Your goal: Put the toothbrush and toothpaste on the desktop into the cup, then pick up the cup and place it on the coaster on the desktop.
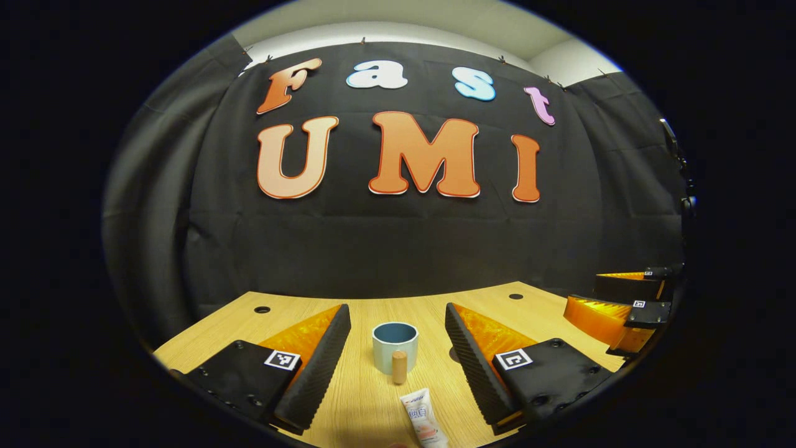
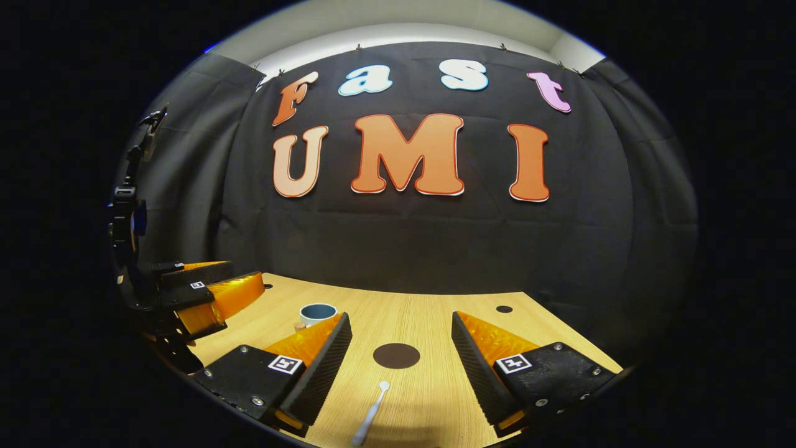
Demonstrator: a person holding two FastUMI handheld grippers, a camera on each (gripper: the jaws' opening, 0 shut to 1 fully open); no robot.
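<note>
Right, both grippers idle, jaws spread, gripping nothing. Left gripper (image 1: 398, 348) faces the pale-blue ceramic cup (image 1: 395, 346) with stubby wooden handle; soft white toothpaste tube (image 1: 424, 418) lies near it, probably squashy, so pinch mid-body. Right gripper (image 2: 402, 354) frames the thin, light white toothbrush (image 2: 370, 415); dark round coaster (image 2: 396, 355) just beyond.

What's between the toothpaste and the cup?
In the left gripper view, a small wooden peg-like handle on the cup's near side sits between the toothpaste tube and the cup; otherwise the desktop is bare.
</note>
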